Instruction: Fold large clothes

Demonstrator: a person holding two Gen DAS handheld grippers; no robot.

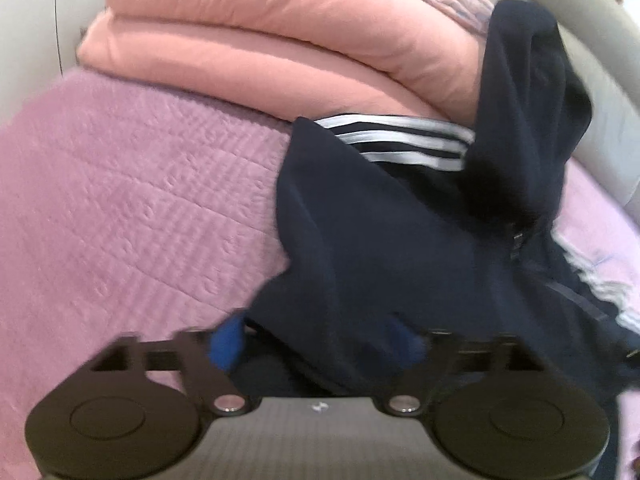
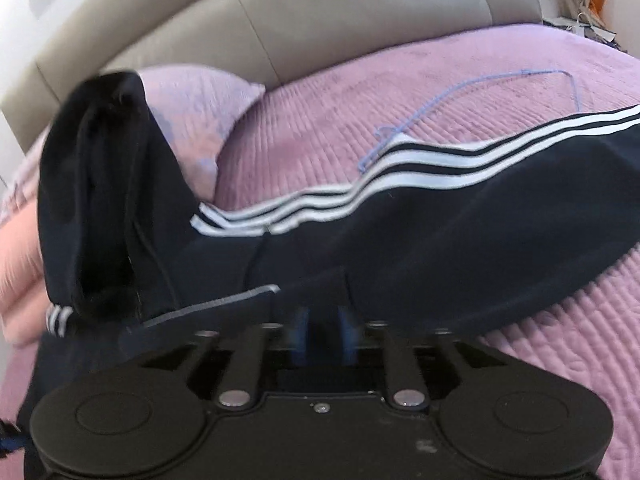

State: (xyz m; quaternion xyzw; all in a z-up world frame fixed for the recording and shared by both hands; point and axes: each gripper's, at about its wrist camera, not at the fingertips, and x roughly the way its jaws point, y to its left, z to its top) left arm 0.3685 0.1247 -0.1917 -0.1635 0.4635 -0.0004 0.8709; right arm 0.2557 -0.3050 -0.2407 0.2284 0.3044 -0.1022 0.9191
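Observation:
A navy hooded jacket (image 1: 400,240) with three white sleeve stripes lies crumpled on a pink quilted bedspread (image 1: 120,220). My left gripper (image 1: 320,344) is open, its blue-padded fingers wide apart with a fold of the jacket lying between them. In the right wrist view the jacket (image 2: 400,220) stretches across the bed, its hood (image 2: 100,208) standing up at the left. My right gripper (image 2: 323,332) is shut on the jacket's near edge; the blue pads are close together with navy cloth between them.
A folded salmon-pink blanket (image 1: 260,40) is stacked at the head of the bed behind the jacket. A pale lilac pillow (image 2: 196,112) leans against the beige padded headboard (image 2: 300,16). A thin blue wire hanger (image 2: 440,108) lies on the bedspread (image 2: 560,340) beyond the striped sleeve.

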